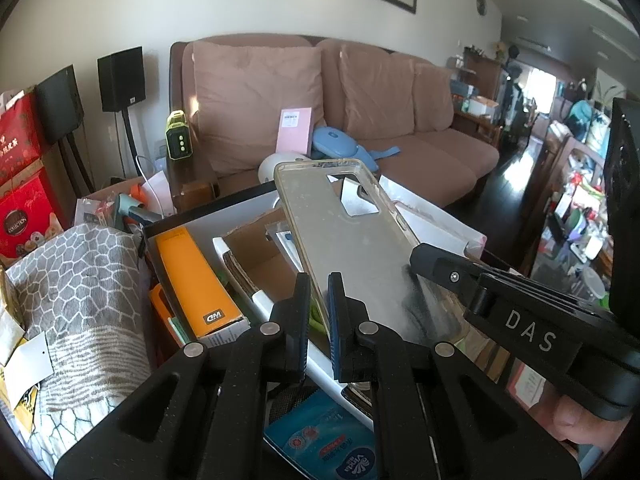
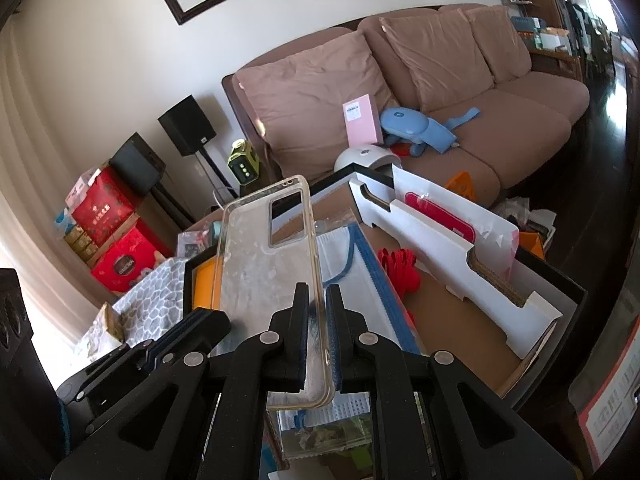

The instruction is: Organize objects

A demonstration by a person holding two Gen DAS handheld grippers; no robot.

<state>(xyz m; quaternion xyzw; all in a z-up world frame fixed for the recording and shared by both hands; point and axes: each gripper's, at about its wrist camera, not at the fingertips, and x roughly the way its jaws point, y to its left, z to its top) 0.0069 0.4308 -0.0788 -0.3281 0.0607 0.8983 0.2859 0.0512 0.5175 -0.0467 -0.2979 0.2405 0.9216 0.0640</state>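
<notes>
- L fingers (image 1: 319,294) nearly shut, pinching the left long edge of a clear phone case (image 1: 344,232), near its bottom end.
- R fingers (image 2: 317,306) also nearly shut, clamped on the case's right long edge; in the left wrist view my R tool reaches in from the right and touches the case there.
- So the case is up in the air betw. both tools, tilted, camera cutout (image 2: 286,222) at the far end, yellowed rim.
- Below it: an open black-rimmed box (image 2: 576,300) w/ white inner walls.
- Inside the box: orange carton (image 1: 192,276) on the left, white notched cardboard divider (image 2: 460,256), red cord bundle (image 2: 400,272), blue-edged white pack (image 2: 356,268).
- Grey patterned towel (image 1: 80,280) lies left of the box.
- Behind: pink-brown sofa (image 1: 400,100) w/ a pink box (image 1: 294,130) and a blue gadget (image 1: 340,142) on the seat.
- Red gift boxes (image 2: 116,232) and black speakers (image 1: 120,78) stand by the wall, far left.
</notes>
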